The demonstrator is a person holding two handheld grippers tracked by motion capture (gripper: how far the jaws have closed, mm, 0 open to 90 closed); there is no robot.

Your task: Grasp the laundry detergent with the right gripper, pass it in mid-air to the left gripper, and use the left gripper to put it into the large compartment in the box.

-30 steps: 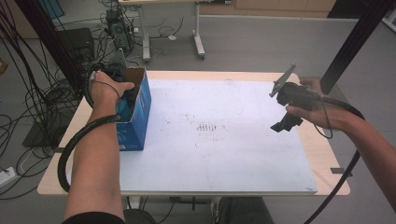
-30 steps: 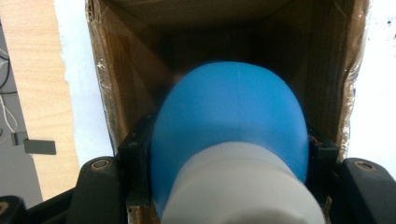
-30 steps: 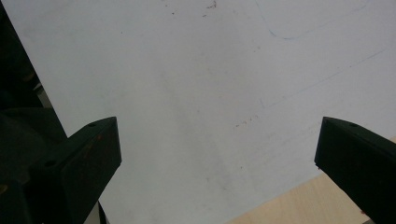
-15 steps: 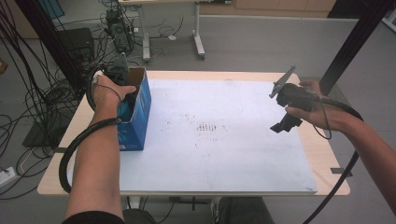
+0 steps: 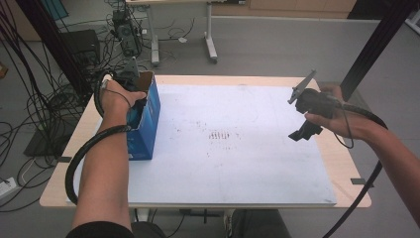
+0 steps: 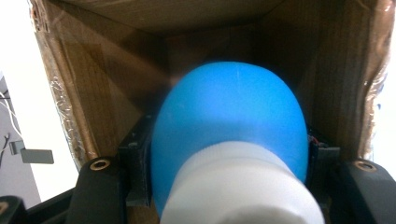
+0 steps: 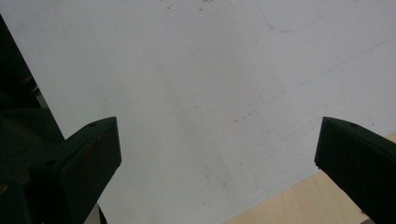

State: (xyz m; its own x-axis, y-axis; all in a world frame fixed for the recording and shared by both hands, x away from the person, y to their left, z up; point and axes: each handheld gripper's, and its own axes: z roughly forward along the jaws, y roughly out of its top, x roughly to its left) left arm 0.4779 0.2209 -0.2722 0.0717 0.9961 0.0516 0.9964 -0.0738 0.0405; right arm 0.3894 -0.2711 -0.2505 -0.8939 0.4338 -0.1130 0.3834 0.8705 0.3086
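Your left gripper sits inside the open blue cardboard box, which stands at about nine o'clock on the white table sheet. Its jaws are clamped on a rounded blue object with a white neck — the blue dome points toward the box's brown back wall, the white end toward you. The object is down in the box cavity, between the jaws, and I cannot tell whether it touches the floor of the box.

To do this step well, keep the grip firm and move the object along the box's own axis, straight through the mouth, so the dome does not scrape the taped cardboard edges. The box looks light — a sideways tug would likely drag or tip it.

Your right gripper hangs above the sheet at three o'clock, jaws wide apart and holding nothing. Bring it to the box's outer wall if the box starts to slide.
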